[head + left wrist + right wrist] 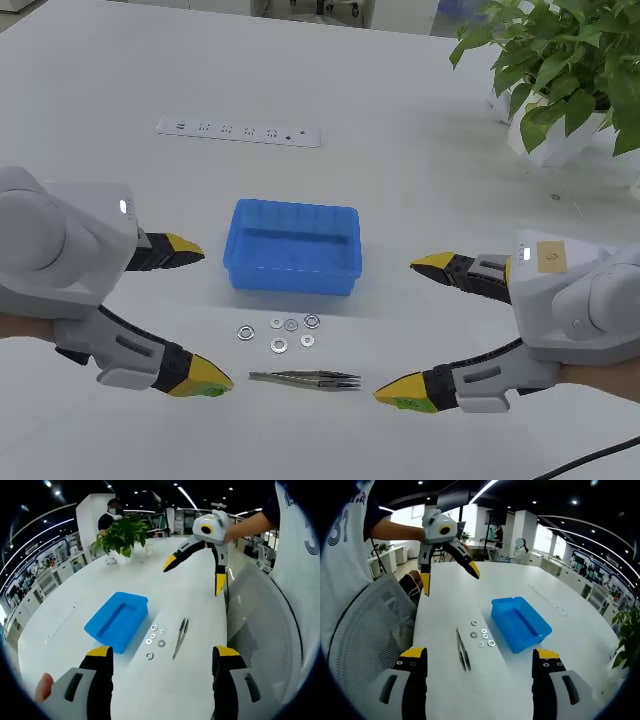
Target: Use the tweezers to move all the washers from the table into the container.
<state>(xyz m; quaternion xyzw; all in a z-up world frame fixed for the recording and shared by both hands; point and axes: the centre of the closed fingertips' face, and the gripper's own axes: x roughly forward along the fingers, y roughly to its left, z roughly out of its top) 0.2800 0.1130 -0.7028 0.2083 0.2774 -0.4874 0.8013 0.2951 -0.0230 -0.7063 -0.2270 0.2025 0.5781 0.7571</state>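
Left gripper (pixel 203 318), right gripper (pixel 400 328) gape beside tweezers (pixel 305 379), 6 washers (pixel 279 346).

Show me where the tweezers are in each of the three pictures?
Head view: tweezers low centre, lying crosswise.
Left gripper view: just right of centre, below the middle.
Right gripper view: left of centre, lower half.
Shared landmark: the blue container, with the washers between it and the tweezers.
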